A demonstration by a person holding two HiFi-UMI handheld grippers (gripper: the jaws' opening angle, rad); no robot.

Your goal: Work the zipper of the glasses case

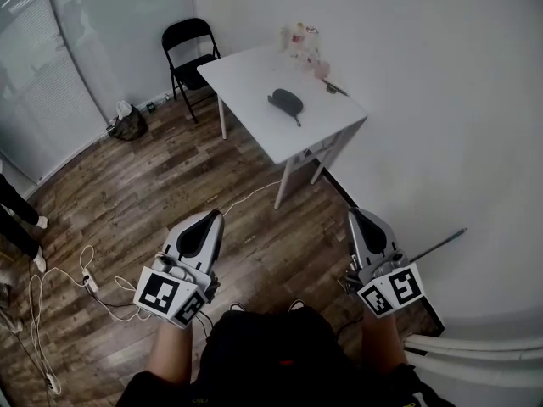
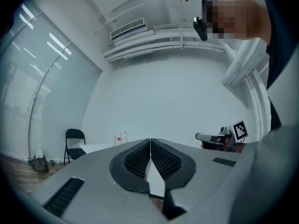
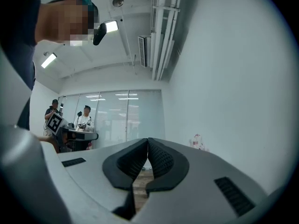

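A dark glasses case (image 1: pixel 286 102) lies in the middle of a white table (image 1: pixel 254 75) across the room in the head view, its pull strap trailing toward me. Both grippers are held low in front of the person, far from the table. My left gripper (image 1: pixel 206 221) is shut and holds nothing; in the left gripper view its tips (image 2: pixel 150 141) meet. My right gripper (image 1: pixel 357 216) is shut and empty too, with its tips (image 3: pixel 148 140) touching in the right gripper view. The case is not seen in either gripper view.
A black folding chair (image 1: pixel 189 53) stands left of the table. Bottles (image 1: pixel 304 42) sit at the table's far corner by the wall. White cables (image 1: pixel 59 291) and a bag (image 1: pixel 127 124) lie on the wooden floor. Two people (image 3: pixel 84 118) stand near a glass wall.
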